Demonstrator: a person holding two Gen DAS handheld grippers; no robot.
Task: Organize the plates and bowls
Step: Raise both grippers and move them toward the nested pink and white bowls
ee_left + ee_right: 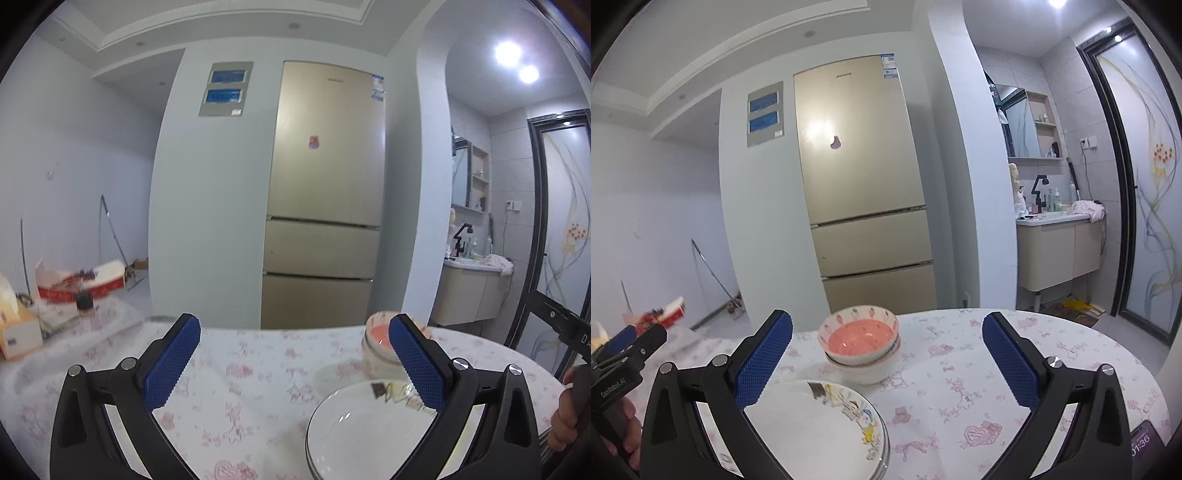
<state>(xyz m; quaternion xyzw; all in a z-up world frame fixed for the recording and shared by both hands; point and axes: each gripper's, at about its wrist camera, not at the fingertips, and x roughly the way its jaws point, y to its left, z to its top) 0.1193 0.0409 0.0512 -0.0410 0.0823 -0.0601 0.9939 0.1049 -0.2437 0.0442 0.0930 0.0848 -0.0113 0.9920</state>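
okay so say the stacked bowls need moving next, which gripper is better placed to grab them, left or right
Probably right. In the right wrist view the bowl stack sits almost centred ahead of the open right gripper, unobstructed. In the left wrist view the bowls hide partly behind one finger of the left gripper, with the plate stack between.

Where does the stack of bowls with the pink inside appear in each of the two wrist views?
Left wrist view: the stack of bowls is right of centre, partly hidden behind the left gripper's right finger, beyond the plates.
Right wrist view: the stack of bowls is near centre, between the right gripper's open fingers.
Shared landmark: the gold fridge behind the table.
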